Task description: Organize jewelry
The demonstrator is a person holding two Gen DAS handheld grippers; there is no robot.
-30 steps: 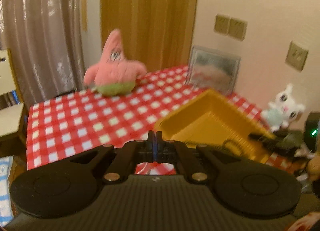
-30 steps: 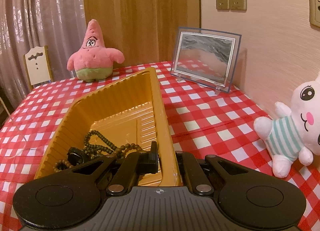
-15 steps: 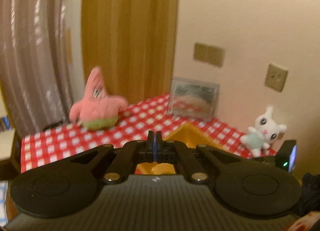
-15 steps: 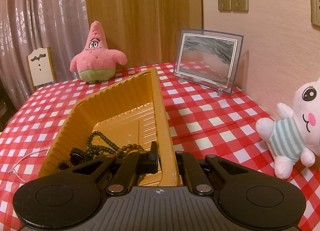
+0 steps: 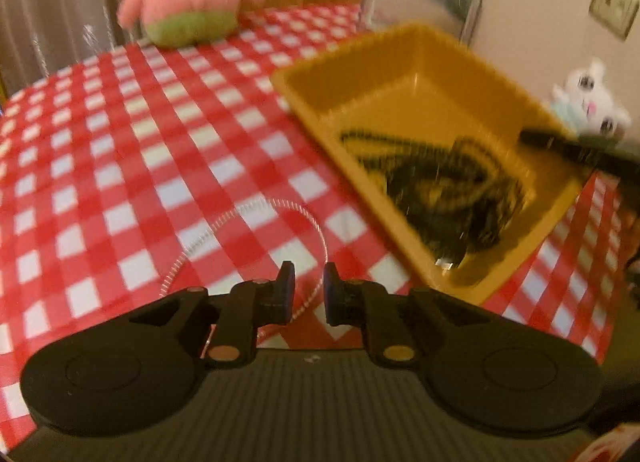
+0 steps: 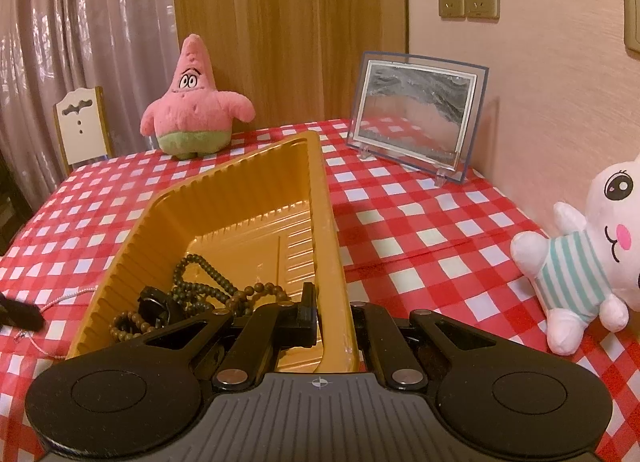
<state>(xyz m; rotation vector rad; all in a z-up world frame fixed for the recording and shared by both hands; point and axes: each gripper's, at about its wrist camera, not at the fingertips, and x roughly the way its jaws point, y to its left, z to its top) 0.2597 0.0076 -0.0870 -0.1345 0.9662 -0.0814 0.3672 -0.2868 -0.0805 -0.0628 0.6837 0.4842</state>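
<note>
A thin white bead necklace point(image 5: 256, 222) lies in a loop on the red checked tablecloth. My left gripper point(image 5: 308, 290) is open just above its near end, one strand running between the fingers. The yellow tray point(image 5: 420, 62) to the right holds dark bead strings point(image 5: 452, 182). In the right wrist view my right gripper point(image 6: 332, 318) is shut on the tray's near right rim point(image 6: 332, 246), and the dark beads point(image 6: 208, 286) lie inside. The necklace point(image 6: 60, 298) and my left gripper's tip point(image 6: 18, 312) show at the far left.
A pink star plush point(image 6: 194, 102) sits at the table's back. A framed sand picture point(image 6: 416, 110) stands by the wall. A white bunny plush point(image 6: 588, 258) lies at the right. A small chair point(image 6: 82, 122) stands beyond the table's left edge.
My left gripper has swung down from pointing at the wall to the tablecloth and has opened over the white necklace. My right gripper still holds the tray rim.
</note>
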